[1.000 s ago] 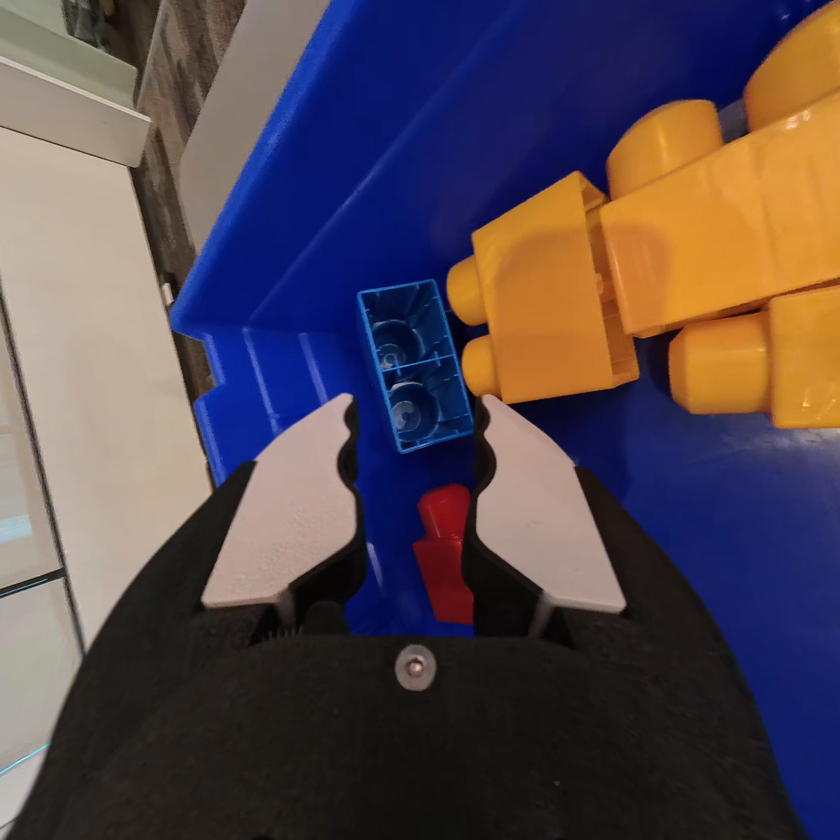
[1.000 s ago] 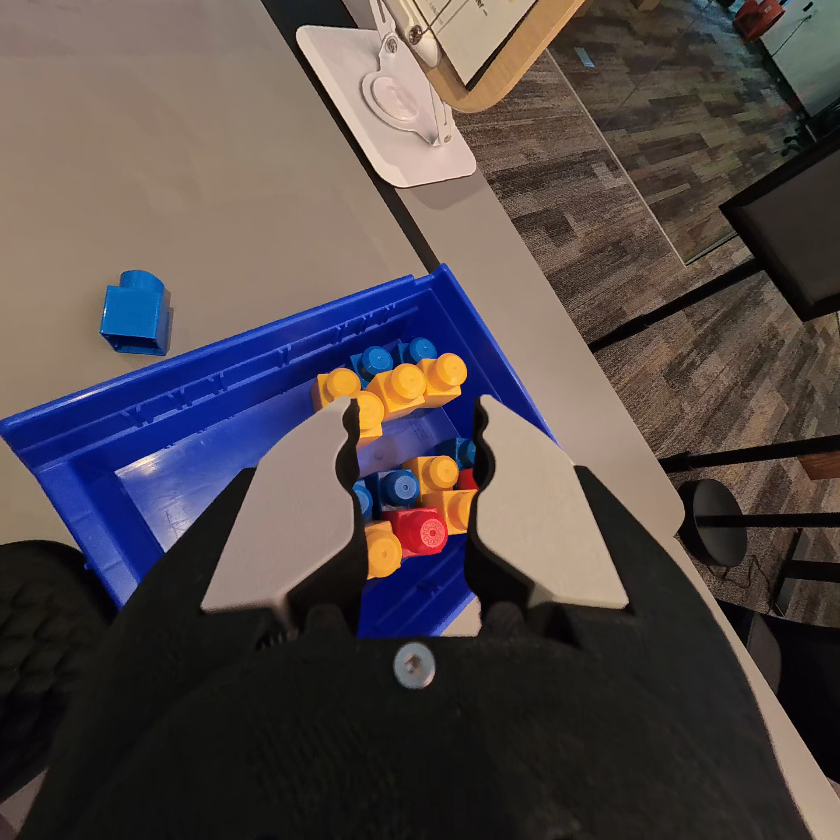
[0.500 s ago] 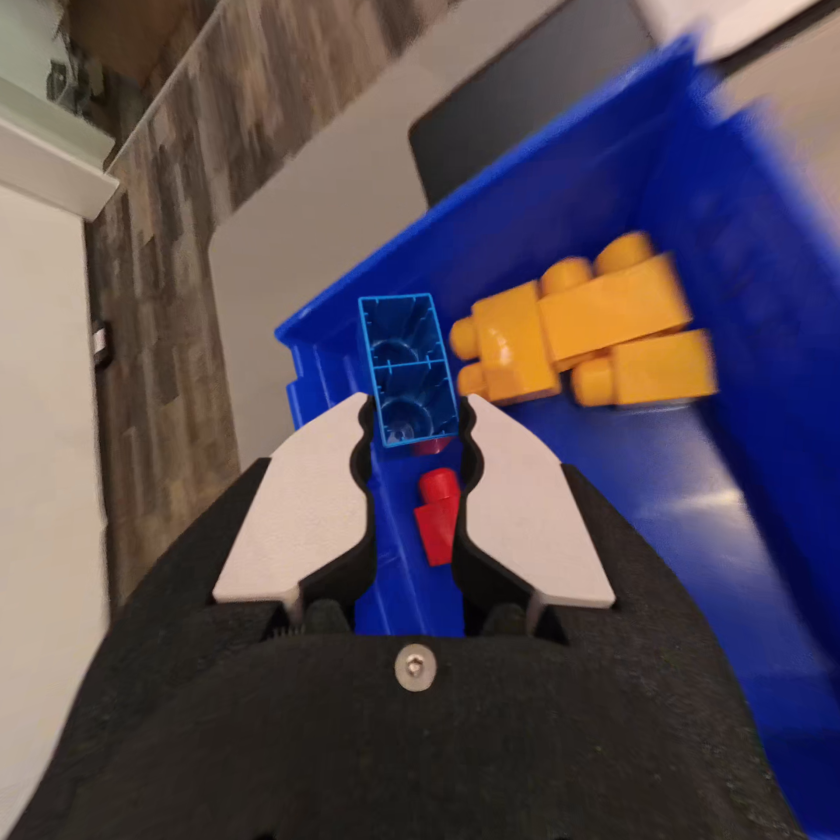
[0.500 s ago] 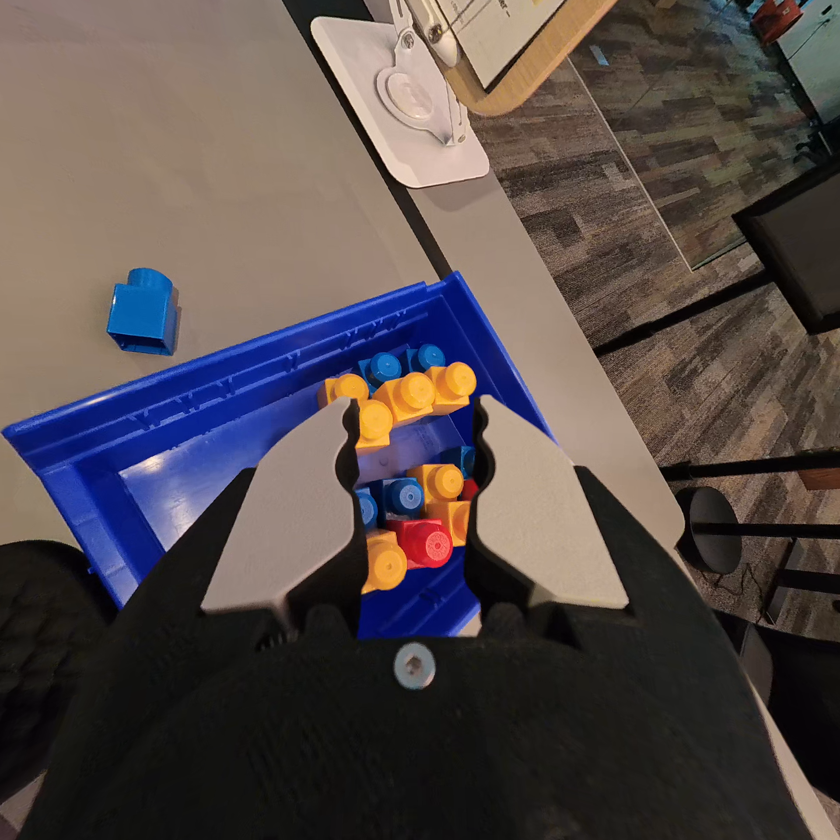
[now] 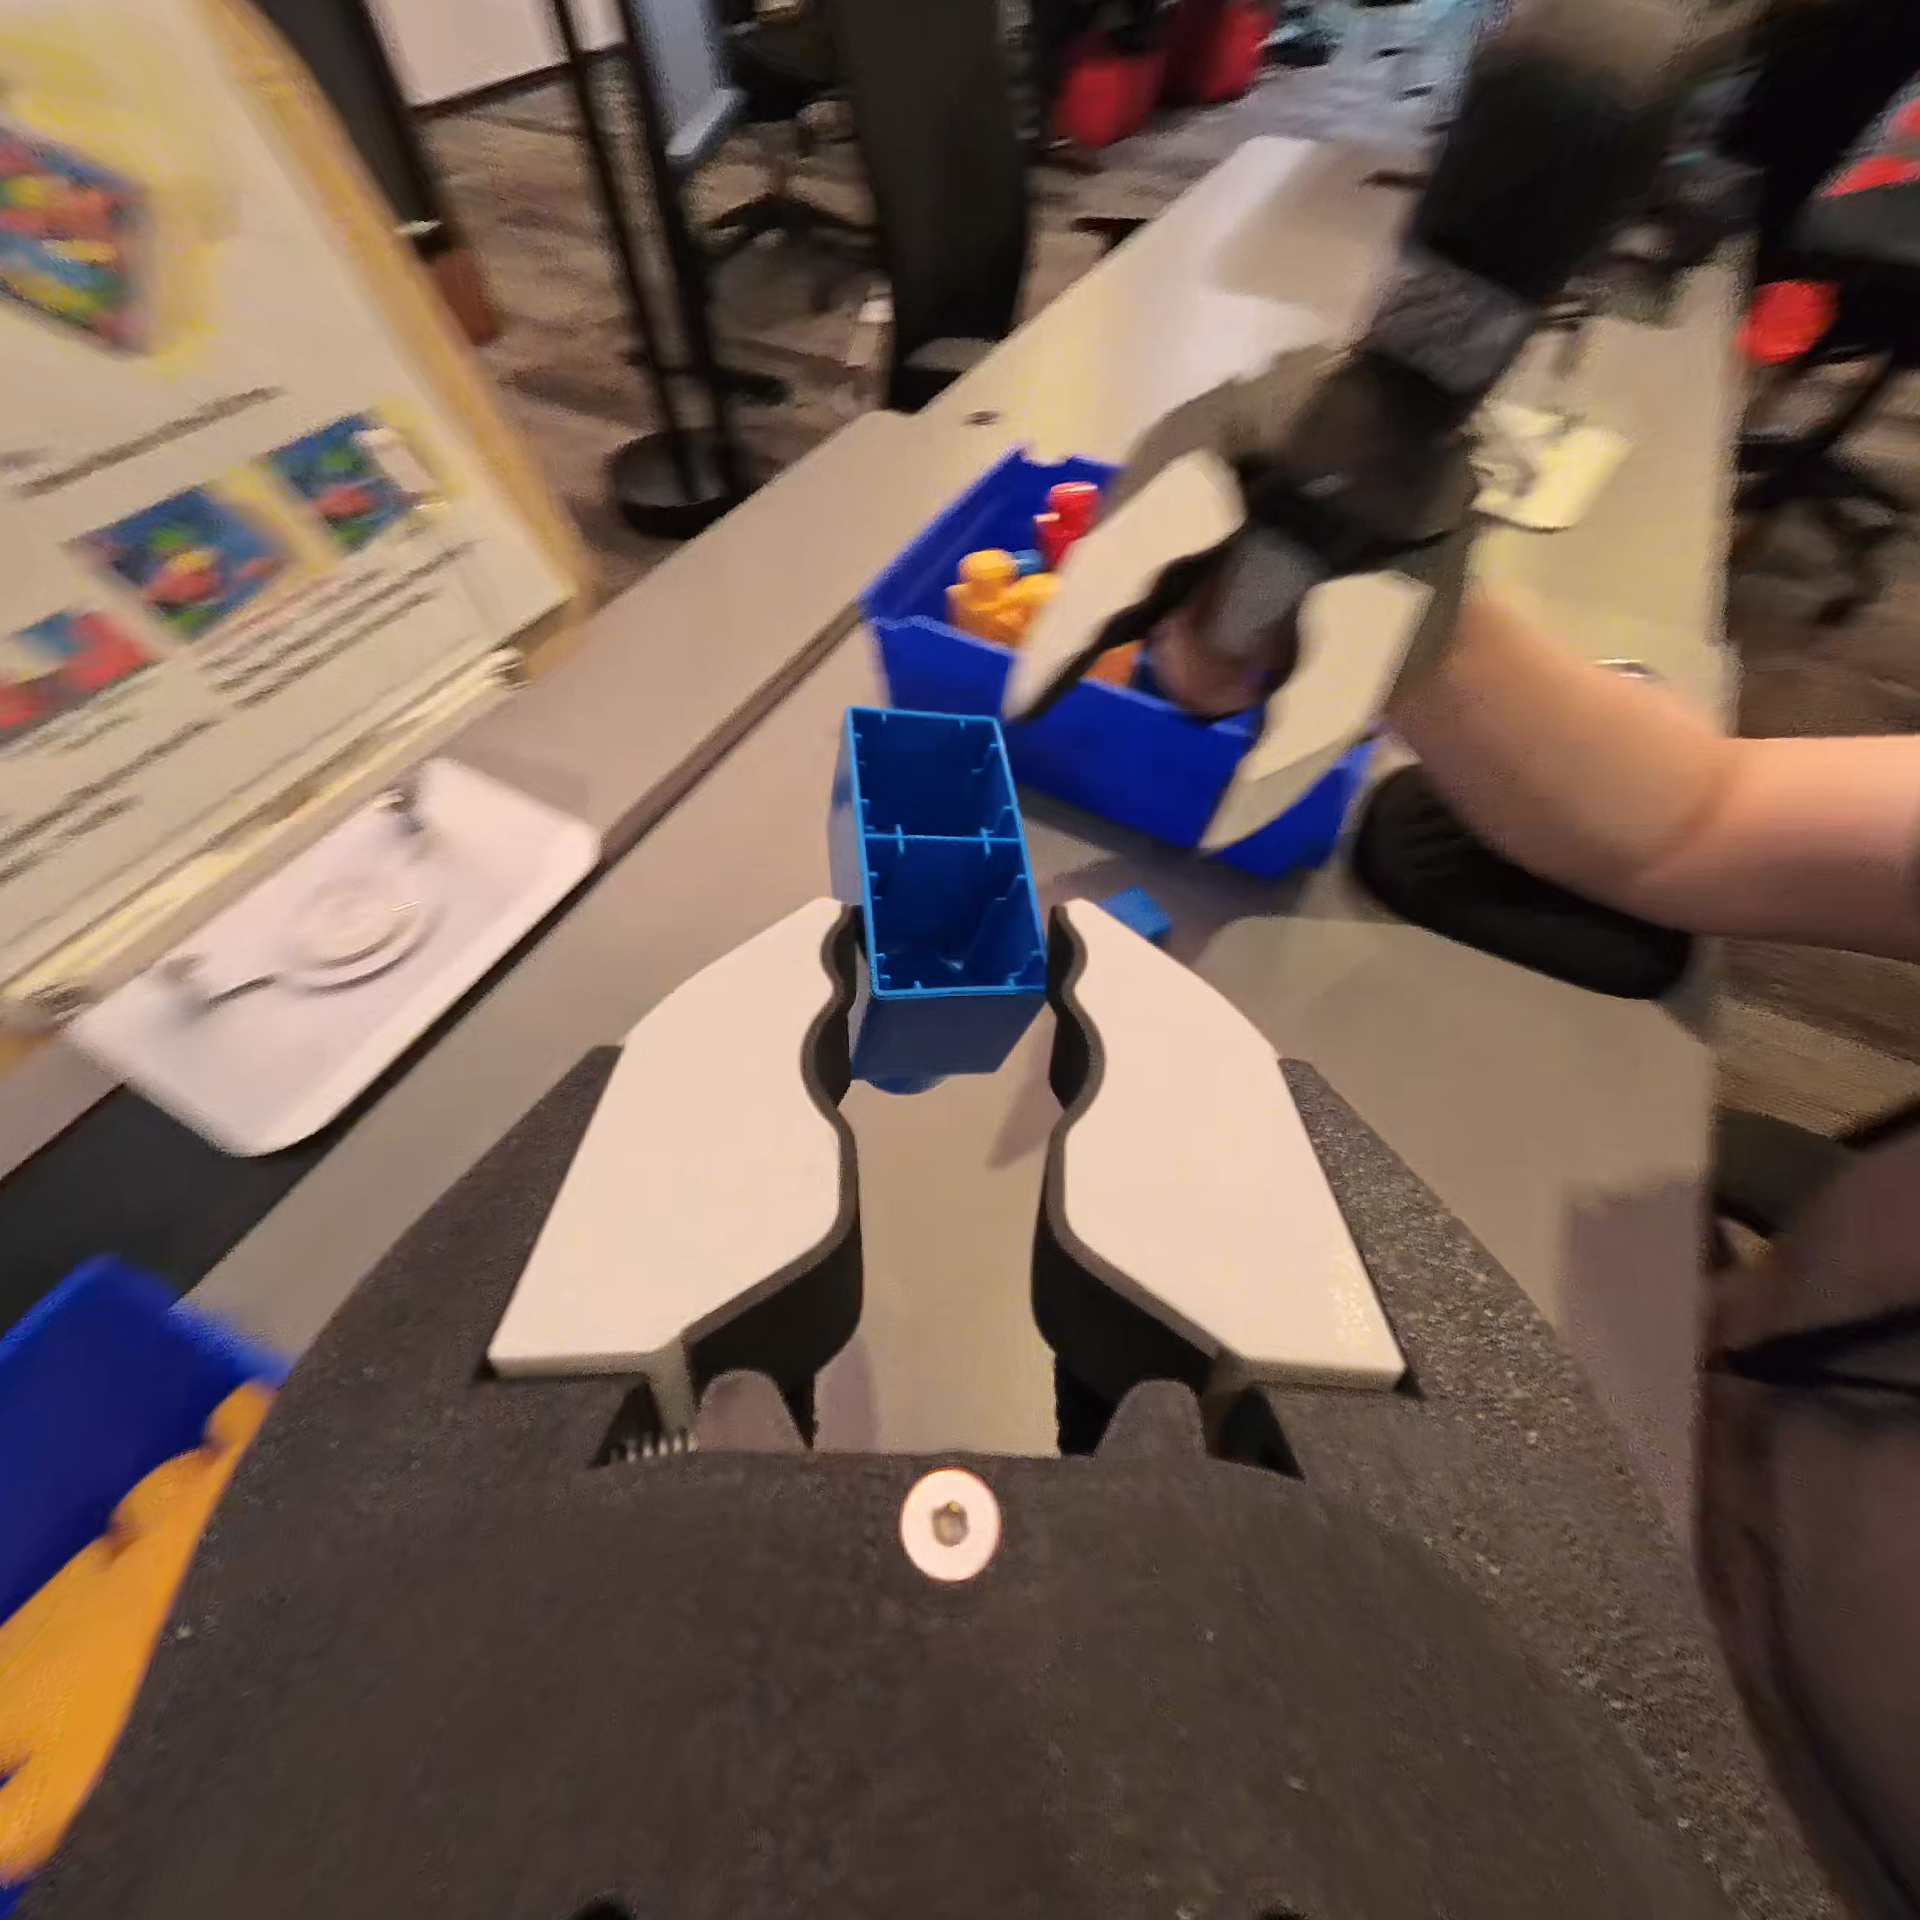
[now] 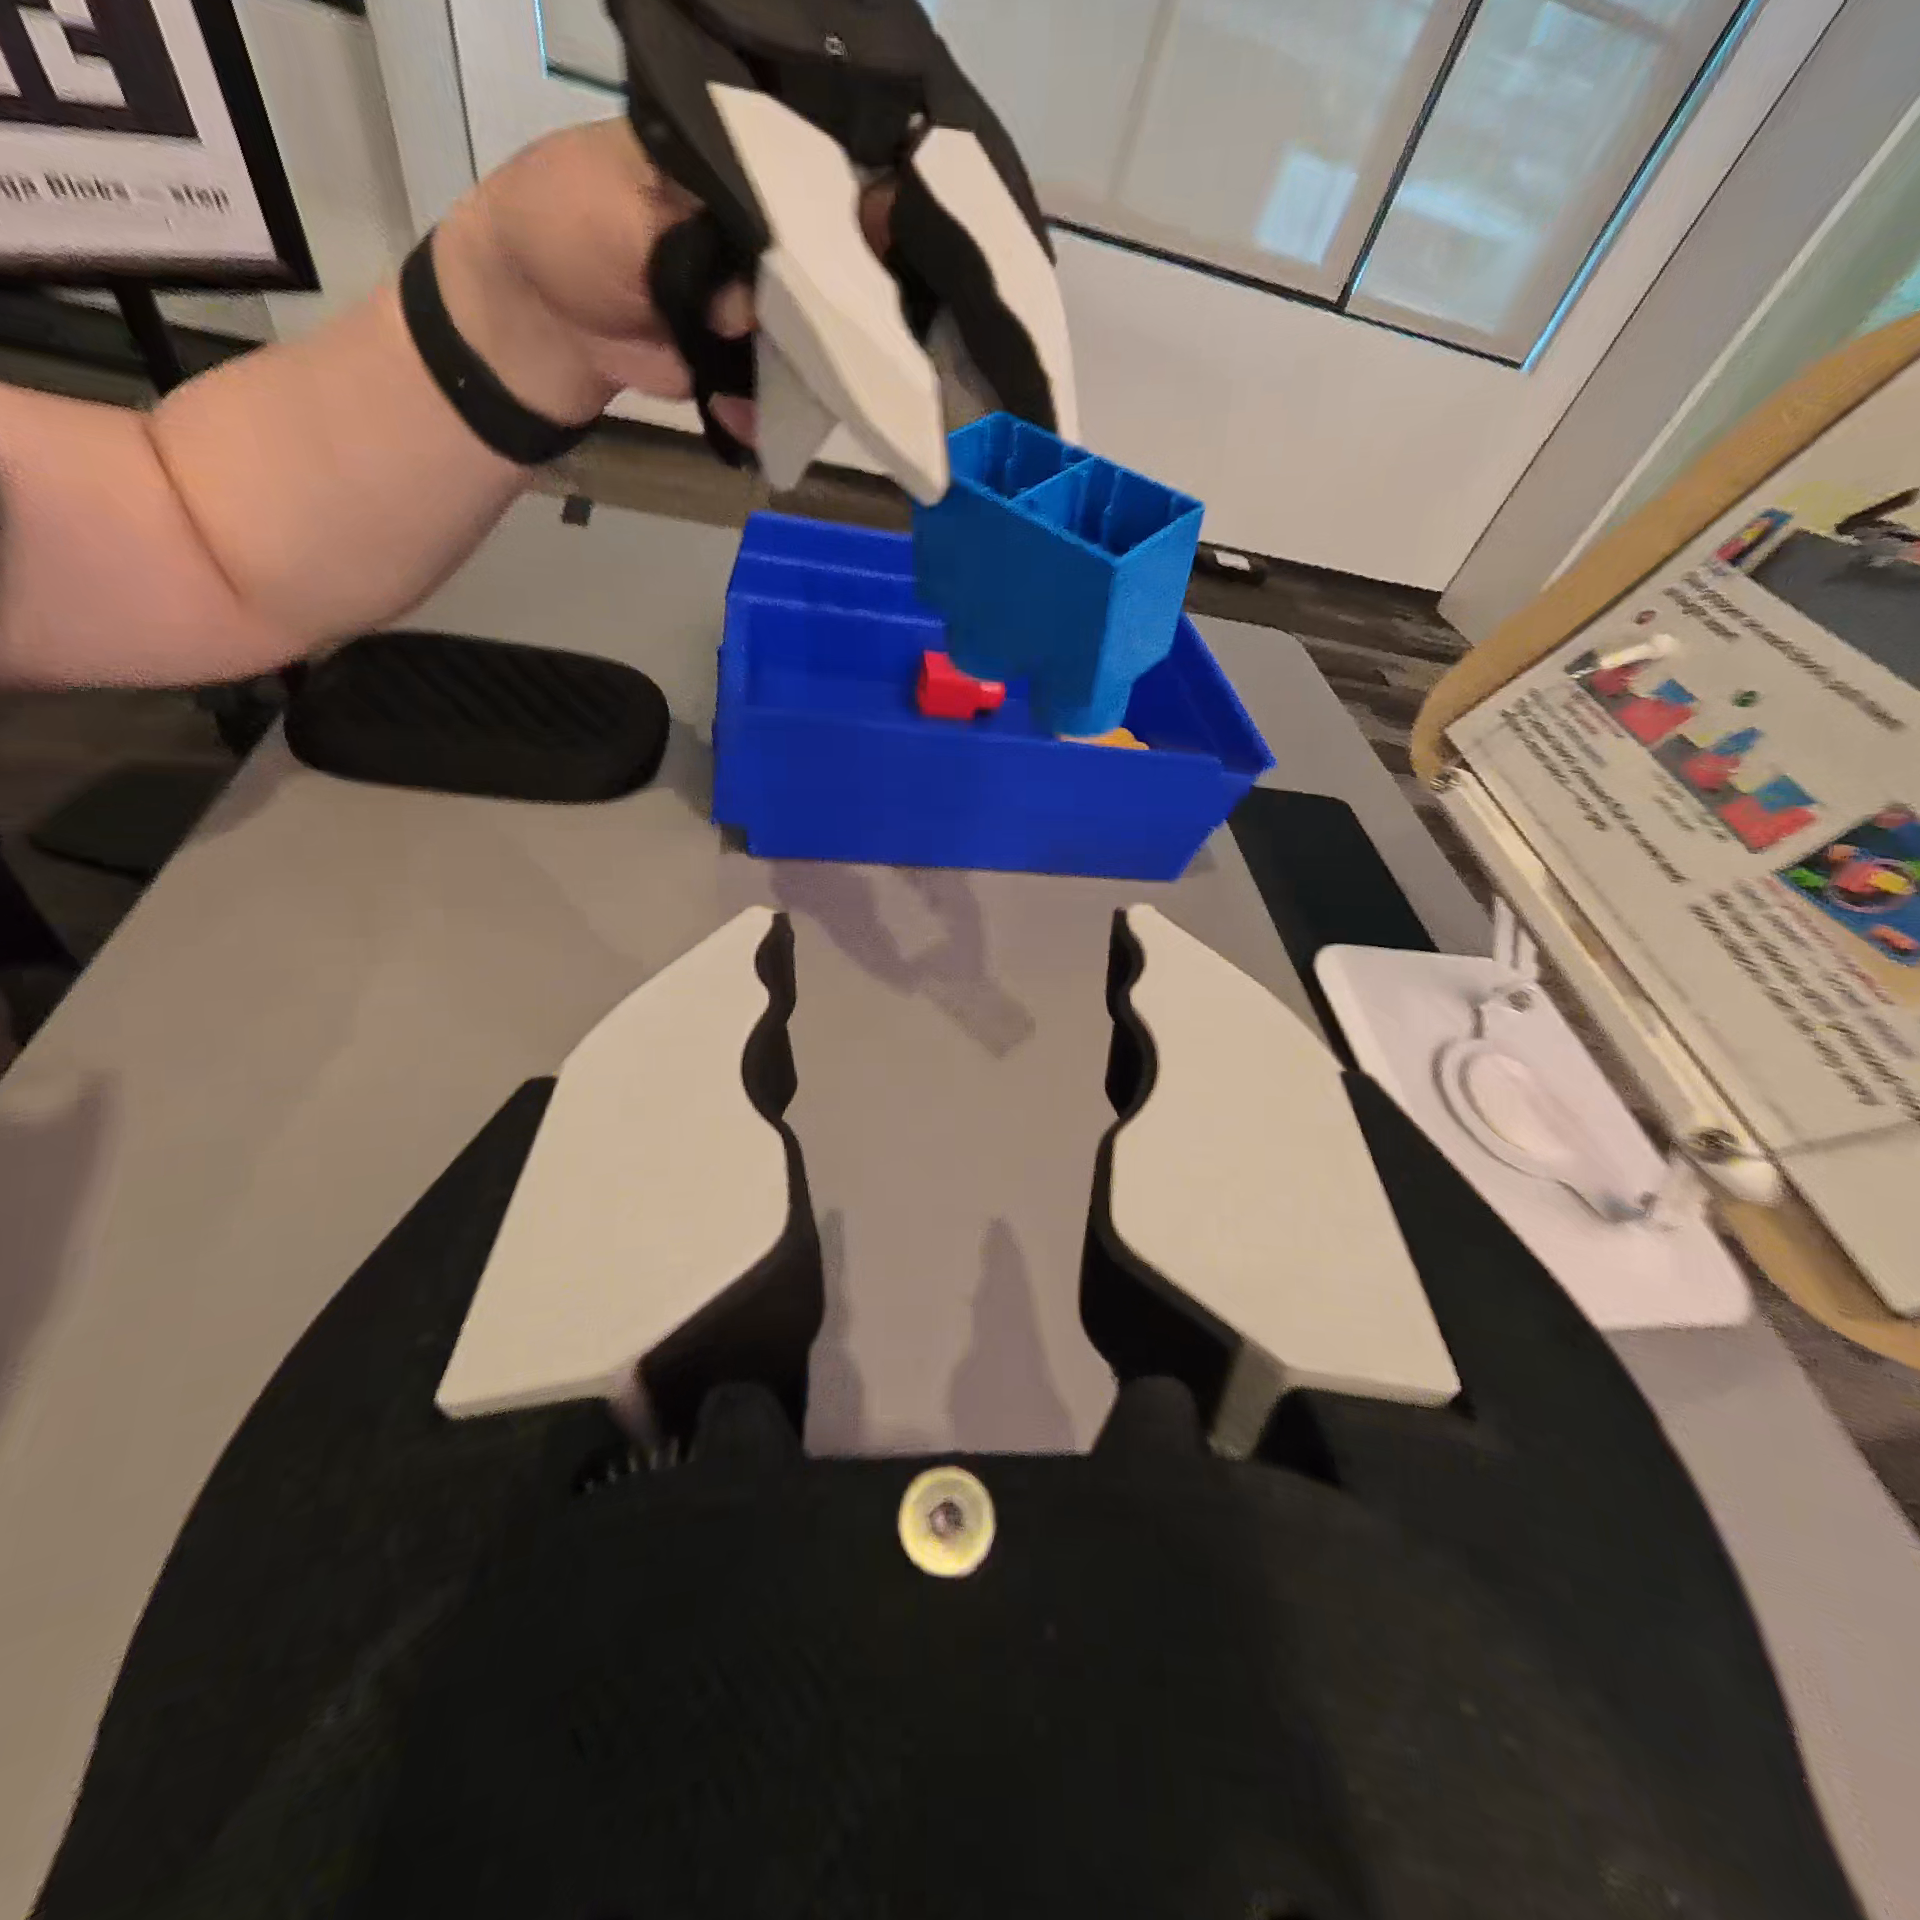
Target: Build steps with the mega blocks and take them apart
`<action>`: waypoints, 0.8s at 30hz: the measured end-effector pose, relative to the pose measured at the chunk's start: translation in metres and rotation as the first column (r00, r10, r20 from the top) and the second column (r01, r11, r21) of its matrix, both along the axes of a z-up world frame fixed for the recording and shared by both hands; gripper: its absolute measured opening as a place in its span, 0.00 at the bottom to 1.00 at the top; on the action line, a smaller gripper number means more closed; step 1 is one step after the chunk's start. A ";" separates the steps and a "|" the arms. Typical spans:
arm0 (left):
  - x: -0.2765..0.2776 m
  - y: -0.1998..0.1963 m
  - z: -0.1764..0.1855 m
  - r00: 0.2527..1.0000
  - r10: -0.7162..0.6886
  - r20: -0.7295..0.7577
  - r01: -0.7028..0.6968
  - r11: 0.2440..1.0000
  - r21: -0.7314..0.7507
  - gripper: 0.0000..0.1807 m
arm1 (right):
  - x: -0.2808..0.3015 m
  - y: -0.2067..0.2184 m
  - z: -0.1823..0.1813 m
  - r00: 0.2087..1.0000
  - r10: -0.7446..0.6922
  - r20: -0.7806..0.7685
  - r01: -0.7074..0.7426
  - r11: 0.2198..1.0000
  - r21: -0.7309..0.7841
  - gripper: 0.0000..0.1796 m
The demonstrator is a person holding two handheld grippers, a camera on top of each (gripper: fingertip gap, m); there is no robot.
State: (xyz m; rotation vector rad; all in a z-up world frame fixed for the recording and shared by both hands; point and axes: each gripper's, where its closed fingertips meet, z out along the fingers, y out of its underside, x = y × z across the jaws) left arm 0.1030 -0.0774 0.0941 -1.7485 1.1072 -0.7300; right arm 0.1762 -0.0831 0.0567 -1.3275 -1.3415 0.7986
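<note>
Holding a blue two-stud mega block point(image 5: 940, 904) clamped between the fingertips of the left gripper point(image 5: 948, 961), hollow underside turned up, studs pointing down. Hanging in the air above the grey table point(image 6: 343, 1039), in front of a blue bin point(image 6: 987, 800), as seen from the right wrist view, where the same block point(image 6: 1060, 582) is tilted a little and the left gripper point(image 6: 977, 447) is coming down on it from above, with the person's left hand point(image 6: 582, 281) wrapped around the handle and the forearm reaching in from the left side of that view.

Keeping the right gripper point(image 6: 945, 966) low over the bare table, fingers spread apart, gripping nothing. In the left wrist view, reaching in with the right gripper point(image 5: 1143, 748) from the right, fingers point(image 5: 1122, 582) also apart, pointing down toward a second blue bin point(image 5: 1112, 758) with yellow blocks point(image 5: 997, 603) and a red block point(image 5: 1065, 514) inside.

Lying in the first bin: a small red block point(image 6: 951, 691). Standing at the table edge: a white stand point(image 6: 1527, 1132) with an instruction board point(image 6: 1745, 790).
</note>
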 end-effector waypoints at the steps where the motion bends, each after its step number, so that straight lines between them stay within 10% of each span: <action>1: 0.010 -0.011 0.001 0.999 -0.048 0.016 0.048 0.999 -0.013 0.19 | -0.008 0.001 -0.001 0.999 -0.007 -0.032 0.006 1.000 -0.018 0.33; 9: 0.046 -0.057 -0.010 0.965 -0.262 0.030 0.262 0.965 -0.021 0.19 | -0.020 -0.037 0.011 0.924 0.257 -0.284 -0.326 0.917 -0.230 0.22; 16: 0.048 -0.037 -0.071 0.930 -0.162 -0.330 0.194 0.979 0.065 0.37 | -0.019 -0.031 -0.022 0.980 0.197 0.018 -0.189 0.961 -0.204 0.20; 21: 0.063 -0.038 -0.078 0.925 -0.208 -0.317 0.225 0.974 0.017 0.20 | -0.014 -0.030 -0.027 0.981 0.145 0.129 -0.133 0.987 -0.096 0.21; 24: 0.062 -0.027 -0.052 0.978 -0.145 -0.147 0.157 0.985 0.076 0.20 | -0.011 -0.025 0.003 0.991 0.122 -0.055 -0.126 0.990 -0.061 0.25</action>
